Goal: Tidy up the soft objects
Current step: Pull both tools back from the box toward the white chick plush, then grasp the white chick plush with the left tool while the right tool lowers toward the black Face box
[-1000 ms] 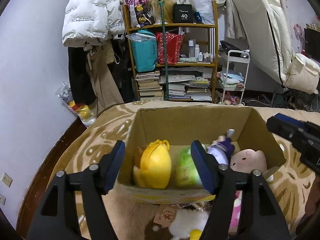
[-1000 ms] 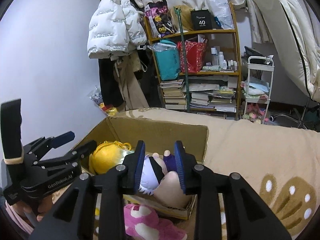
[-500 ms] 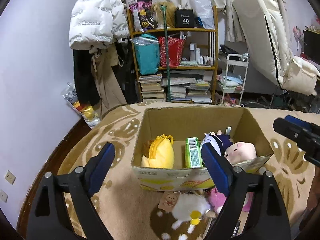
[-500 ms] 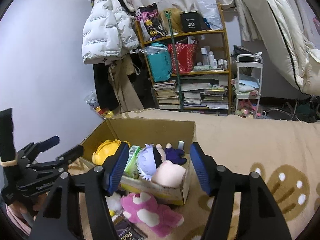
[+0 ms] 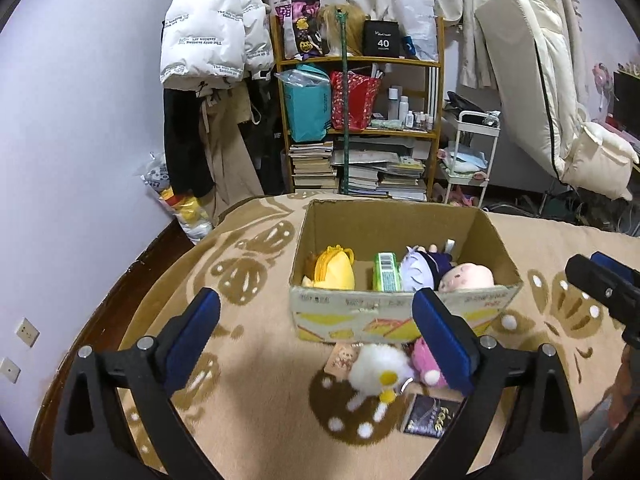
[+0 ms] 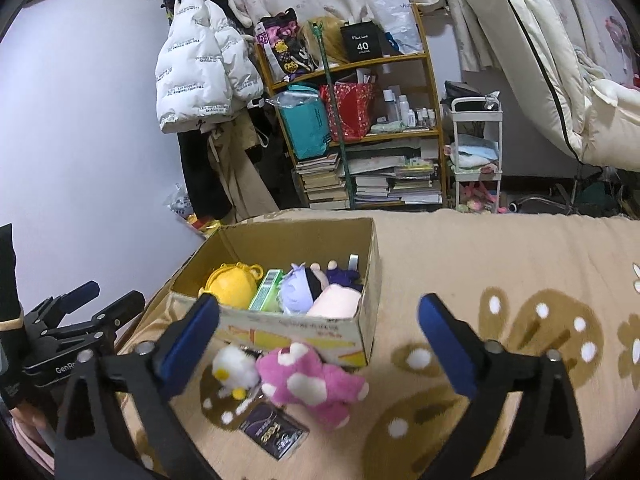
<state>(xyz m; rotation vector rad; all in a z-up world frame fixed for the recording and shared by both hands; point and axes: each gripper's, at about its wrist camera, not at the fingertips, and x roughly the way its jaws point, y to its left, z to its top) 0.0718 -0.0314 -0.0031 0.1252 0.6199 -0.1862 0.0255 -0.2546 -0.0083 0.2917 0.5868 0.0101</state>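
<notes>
- Sitting open on a tan patterned blanket (image 5: 256, 380), the cardboard box (image 5: 400, 316) holds a row of soft things: a yellow plush (image 5: 334, 270) at the left, a green packet (image 5: 386, 272) on edge beside it, then a lilac-haired doll (image 5: 418, 270) and a pale pink plush (image 5: 466, 276) at the right.
- Just in front of the box, on the blanket, lie a white fluffy toy (image 5: 378, 366) and a pink plush (image 6: 310, 380), touching, with a dark card packet (image 6: 274, 432) nearer the cameras.
- The left gripper (image 5: 316, 338) has just been opening; its jaws stand wide, with nothing gripped.
- The right gripper (image 6: 320, 340) has likewise just been opening, jaws spread wide and empty.
- Behind stand a cluttered wooden shelf (image 5: 360, 128) and a hanging white puffer jacket (image 5: 208, 28).
</notes>
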